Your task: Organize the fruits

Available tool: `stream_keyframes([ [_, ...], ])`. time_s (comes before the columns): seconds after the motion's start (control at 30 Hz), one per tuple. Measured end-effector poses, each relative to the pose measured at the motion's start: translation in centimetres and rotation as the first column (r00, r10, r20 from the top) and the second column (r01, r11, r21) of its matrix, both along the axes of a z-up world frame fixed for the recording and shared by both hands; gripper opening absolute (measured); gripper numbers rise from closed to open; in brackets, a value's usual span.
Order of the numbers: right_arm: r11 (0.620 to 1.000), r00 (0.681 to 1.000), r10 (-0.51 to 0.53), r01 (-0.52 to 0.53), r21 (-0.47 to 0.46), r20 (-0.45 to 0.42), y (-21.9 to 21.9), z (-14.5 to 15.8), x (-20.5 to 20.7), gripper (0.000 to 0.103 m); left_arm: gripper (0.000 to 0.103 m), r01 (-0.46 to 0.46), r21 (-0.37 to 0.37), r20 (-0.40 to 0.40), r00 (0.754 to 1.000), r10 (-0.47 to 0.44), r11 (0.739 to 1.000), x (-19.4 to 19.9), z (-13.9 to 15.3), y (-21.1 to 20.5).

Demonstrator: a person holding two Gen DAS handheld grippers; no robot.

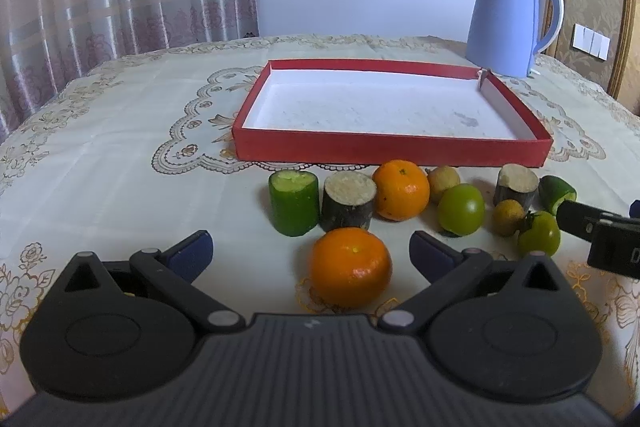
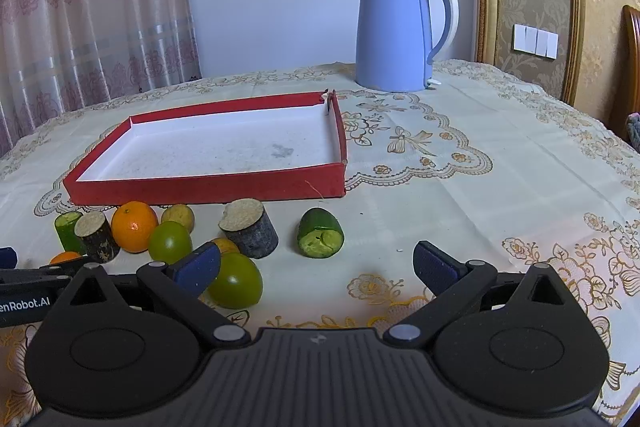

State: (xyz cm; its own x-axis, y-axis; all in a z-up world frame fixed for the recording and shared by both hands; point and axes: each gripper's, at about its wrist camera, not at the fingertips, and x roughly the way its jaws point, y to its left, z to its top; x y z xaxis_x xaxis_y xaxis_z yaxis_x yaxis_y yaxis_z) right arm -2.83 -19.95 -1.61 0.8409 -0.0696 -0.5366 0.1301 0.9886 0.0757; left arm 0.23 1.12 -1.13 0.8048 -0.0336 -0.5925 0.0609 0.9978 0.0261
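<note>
Clearly nothing is sorted yet: the red tray (image 1: 392, 149) sits empty, all fruit on the bench just near it. Both jaws spread; left gripper (image 1: 311, 253) brackets the nearest orange (image 1: 351, 267).

Both grippers (image 1: 311, 253) (image 2: 316, 265) were black plastic, with blue finger pads (image 1: 191, 251), silver pivot screws (image 1: 222, 317), and ribbed grey bodies.

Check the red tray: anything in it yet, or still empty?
Empty. The red tray shows only its bare white floor in both views, with a faint grey smudge; the oranges, green tomatoes and cut pieces all sit on the tablecloth in front of it.
</note>
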Motion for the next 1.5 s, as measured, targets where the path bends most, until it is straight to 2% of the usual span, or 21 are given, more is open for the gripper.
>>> stream_keyframes([
  [0.6,1.000,1.000,-0.028,0.028,0.008,-0.004,-0.9,-0.3,0.0,0.103,0.103,0.016,-0.011,-0.005,1.000,-0.016,1.000,-0.1,-1.1,-0.1],
  [0.73,1.000,1.000,-0.028,0.028,0.006,-0.007,-0.9,-0.5,0.1,0.103,0.086,0.018,-0.010,-0.010,1.000,-0.018,1.000,0.0,-1.3,-0.2],
  [1.0,1.000,0.999,-0.029,0.029,0.004,-0.026,-1.1,-0.9,0.4,0.103,0.086,0.039,-0.019,-0.031,0.999,-0.039,0.999,0.1,-1.9,-0.6],
  [1.1,0.999,0.999,-0.032,0.032,0.006,-0.030,-1.2,-0.9,0.5,0.103,0.077,0.048,-0.025,-0.023,0.999,-0.049,0.999,0.0,-1.9,-0.6],
  [1.17,0.999,0.999,-0.029,0.030,0.021,-0.037,-1.4,-0.9,0.6,0.103,0.064,0.051,-0.028,-0.018,0.999,-0.051,0.998,-0.1,-1.8,-0.6],
  [1.33,0.999,0.999,-0.032,0.034,0.031,-0.041,-1.6,-1.0,0.6,0.103,0.042,0.090,-0.049,-0.010,0.996,-0.090,0.995,-0.3,-1.6,-0.5],
  [1.5,0.999,0.999,-0.025,0.026,0.026,-0.035,-1.6,-0.9,0.5,0.103,0.042,0.092,-0.049,-0.001,0.996,-0.092,0.995,-0.4,-1.5,-0.7],
])
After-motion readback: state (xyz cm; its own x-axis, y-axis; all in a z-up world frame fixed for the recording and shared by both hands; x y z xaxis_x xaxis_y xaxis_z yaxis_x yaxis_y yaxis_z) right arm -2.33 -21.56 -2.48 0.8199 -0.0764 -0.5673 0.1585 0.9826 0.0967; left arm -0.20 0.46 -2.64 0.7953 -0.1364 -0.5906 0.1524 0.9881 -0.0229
